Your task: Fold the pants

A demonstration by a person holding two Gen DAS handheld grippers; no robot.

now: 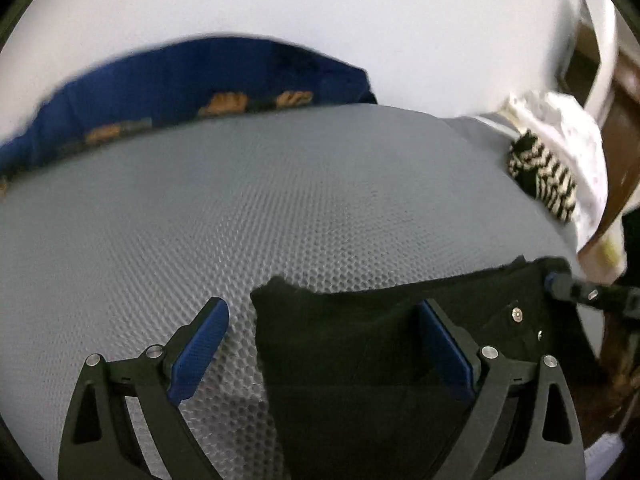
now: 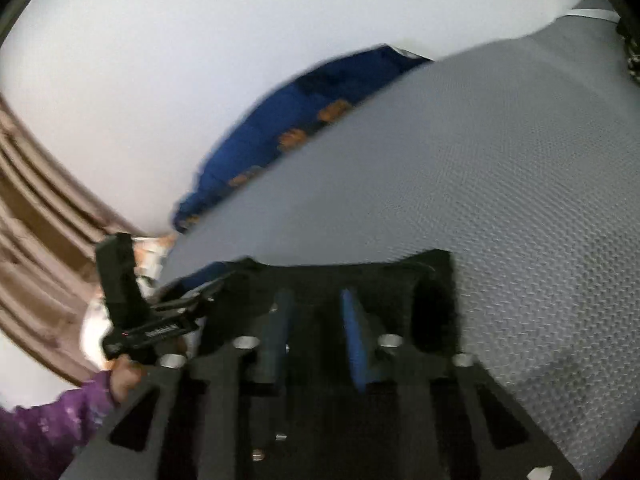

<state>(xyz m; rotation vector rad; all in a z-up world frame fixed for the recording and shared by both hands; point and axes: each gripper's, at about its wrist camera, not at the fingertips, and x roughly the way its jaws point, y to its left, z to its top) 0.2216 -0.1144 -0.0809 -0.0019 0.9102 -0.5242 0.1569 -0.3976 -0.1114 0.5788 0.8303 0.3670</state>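
A home bedroom: a grey honeycomb-textured mattress (image 1: 240, 208) against a plain white wall (image 1: 320, 8), blue patterned bedding (image 1: 160, 92) wedged between them, heaped laundry (image 1: 560, 160) at the mattress's edge.

Black tool (image 1: 320, 344) frames, blue pads (image 1: 200, 350) (silver screws); purple patterned sleeve (image 2: 48, 432).

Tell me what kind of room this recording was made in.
Probably a bedroom in a home: the black pants lie on a grey textured mattress, a blue patterned sheet runs along the white wall, and more laundry is heaped at one end.
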